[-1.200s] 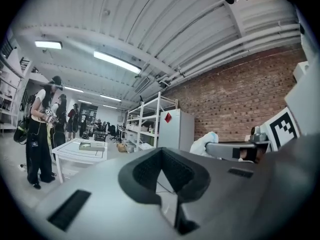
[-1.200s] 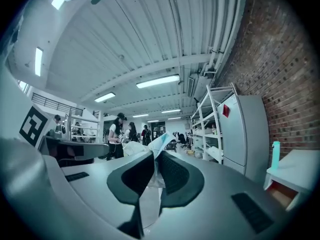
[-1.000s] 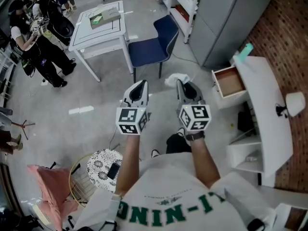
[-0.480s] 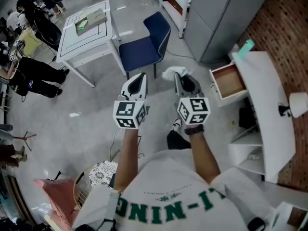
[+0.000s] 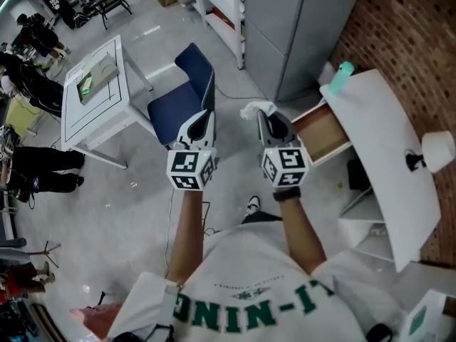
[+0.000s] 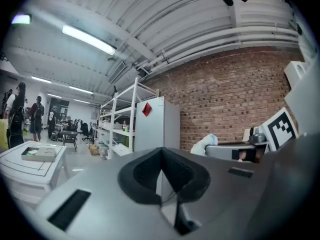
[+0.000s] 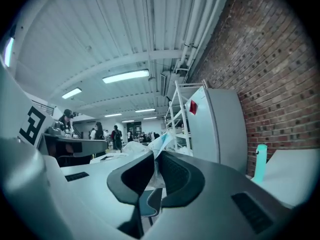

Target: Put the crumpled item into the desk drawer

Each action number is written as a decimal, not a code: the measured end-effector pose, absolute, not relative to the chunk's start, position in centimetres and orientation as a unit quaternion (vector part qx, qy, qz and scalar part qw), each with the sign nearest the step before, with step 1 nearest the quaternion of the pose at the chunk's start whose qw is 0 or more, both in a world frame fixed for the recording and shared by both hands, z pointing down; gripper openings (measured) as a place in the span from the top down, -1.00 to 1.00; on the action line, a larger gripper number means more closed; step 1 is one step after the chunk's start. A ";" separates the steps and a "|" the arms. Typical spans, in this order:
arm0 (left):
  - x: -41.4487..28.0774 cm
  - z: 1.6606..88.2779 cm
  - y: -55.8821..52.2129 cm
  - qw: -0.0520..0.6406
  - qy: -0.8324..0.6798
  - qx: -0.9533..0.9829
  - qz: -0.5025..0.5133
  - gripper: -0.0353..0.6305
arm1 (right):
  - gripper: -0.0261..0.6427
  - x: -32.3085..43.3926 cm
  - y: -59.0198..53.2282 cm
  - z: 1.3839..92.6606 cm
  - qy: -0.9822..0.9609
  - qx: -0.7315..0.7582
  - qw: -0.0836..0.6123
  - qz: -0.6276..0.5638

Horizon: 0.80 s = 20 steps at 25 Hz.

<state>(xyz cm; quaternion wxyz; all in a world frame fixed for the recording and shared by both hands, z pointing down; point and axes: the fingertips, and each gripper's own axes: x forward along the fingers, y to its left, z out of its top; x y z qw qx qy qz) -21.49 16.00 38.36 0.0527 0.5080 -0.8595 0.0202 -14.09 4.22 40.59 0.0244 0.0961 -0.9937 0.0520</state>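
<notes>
The crumpled item (image 5: 256, 109) is a white wad of paper or cloth, and my right gripper (image 5: 266, 117) is shut on it, held in the air. In the right gripper view the wad (image 7: 159, 145) sticks out between the dark pads of the right gripper (image 7: 154, 160). The desk drawer (image 5: 324, 132) stands pulled out just right of that gripper, its brown inside bare. My left gripper (image 5: 201, 123) hovers beside it, shut with nothing in it. The left gripper view shows the left gripper (image 6: 161, 154) with its pads together, and the wad (image 6: 205, 144) off to the right.
The white desk (image 5: 388, 141) carries a teal bottle (image 5: 343, 71) at its far end and a white lamp-like thing (image 5: 434, 148). A blue chair (image 5: 178, 102) and a white table (image 5: 96, 91) stand to the left, a grey cabinet (image 5: 285, 27) behind. People stand at far left.
The view has swung toward the desk: the drawer and desk now lie closer to my right gripper, and the chair has slid left behind the left gripper. The hold on the wad is unchanged.
</notes>
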 end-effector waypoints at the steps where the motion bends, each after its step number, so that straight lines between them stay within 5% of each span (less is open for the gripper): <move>1: -21.9 38.7 14.3 0.054 -0.856 0.514 0.022 0.91 | 0.83 -13.9 2.5 40.9 -0.992 0.108 0.025 0.051; 20: -18.5 40.1 -12.8 0.050 -0.679 0.731 0.046 0.91 | 0.83 -5.7 -18.0 42.4 -0.921 0.384 0.030 0.049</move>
